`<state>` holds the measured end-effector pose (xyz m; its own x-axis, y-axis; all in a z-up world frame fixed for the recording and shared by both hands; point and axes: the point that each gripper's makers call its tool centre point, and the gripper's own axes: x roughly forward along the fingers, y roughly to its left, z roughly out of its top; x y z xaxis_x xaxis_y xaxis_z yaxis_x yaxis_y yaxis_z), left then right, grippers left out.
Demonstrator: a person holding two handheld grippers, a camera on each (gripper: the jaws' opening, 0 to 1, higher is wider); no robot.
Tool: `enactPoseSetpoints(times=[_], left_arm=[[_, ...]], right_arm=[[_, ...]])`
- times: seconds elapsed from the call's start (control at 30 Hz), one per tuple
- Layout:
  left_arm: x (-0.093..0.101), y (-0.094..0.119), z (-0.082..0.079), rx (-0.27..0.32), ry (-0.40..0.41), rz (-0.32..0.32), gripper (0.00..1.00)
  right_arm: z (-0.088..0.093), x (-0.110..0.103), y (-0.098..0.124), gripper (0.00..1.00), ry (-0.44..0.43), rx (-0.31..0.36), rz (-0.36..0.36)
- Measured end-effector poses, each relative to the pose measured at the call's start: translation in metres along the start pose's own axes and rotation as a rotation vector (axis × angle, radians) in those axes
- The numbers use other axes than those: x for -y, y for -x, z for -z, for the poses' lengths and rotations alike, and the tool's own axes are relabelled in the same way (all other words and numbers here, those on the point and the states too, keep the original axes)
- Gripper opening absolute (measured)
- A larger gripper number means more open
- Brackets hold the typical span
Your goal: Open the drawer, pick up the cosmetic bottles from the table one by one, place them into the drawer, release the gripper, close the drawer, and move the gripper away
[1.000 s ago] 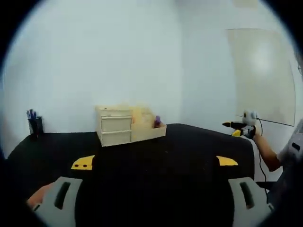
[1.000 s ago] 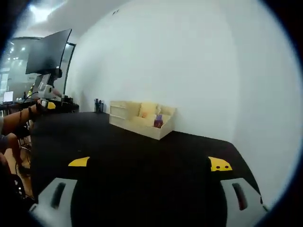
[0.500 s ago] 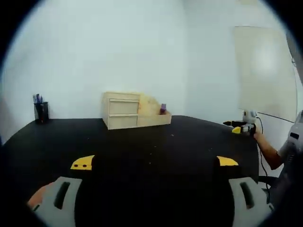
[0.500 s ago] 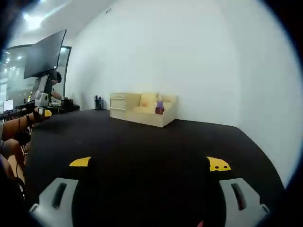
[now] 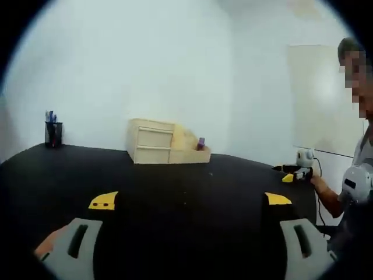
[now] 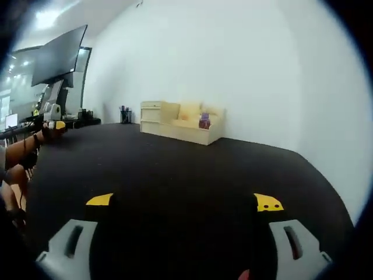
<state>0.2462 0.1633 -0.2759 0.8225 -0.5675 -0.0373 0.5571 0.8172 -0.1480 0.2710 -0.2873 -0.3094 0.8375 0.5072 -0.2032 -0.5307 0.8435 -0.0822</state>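
While both grippers hover low over the black tabletop [image 5: 186, 186], each holds nothing and its jaws stand wide apart. The left gripper [image 5: 185, 201] shows grey jaws with yellow tips at the bottom of the left gripper view; the right gripper [image 6: 184, 202] shows the same at the bottom of the right gripper view.

The wooden organiser [image 5: 166, 149] stands at the far side of the tabletop, against the white wall [image 5: 145, 70]. Its drawers [image 5: 150, 144] sit on the side toward the pen cup [image 5: 53, 133] and appear shut. An open tray section adjoins the drawers on the side away from the pen cup. A purple bottle [image 5: 201, 143] stands upright in that tray section, at the end far from the drawers. In the right gripper view the organiser [image 6: 179, 125] shows the same bottle [image 6: 204, 121].

The pen cup stands well apart from the organiser, along the same wall. A person's forearm [image 5: 326, 195] reaches toward the right gripper beyond the tabletop edge.
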Motion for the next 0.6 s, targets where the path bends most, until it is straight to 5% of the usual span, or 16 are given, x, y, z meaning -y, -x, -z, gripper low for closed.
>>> enactPoseSetpoints(times=[0.6], left_arm=[[0.011, -0.005, 0.018, -0.079, -0.045, 0.043, 0.93]], right_arm=[[0.000, -0.007, 0.002, 0.88, -0.050, 0.010, -0.063]])
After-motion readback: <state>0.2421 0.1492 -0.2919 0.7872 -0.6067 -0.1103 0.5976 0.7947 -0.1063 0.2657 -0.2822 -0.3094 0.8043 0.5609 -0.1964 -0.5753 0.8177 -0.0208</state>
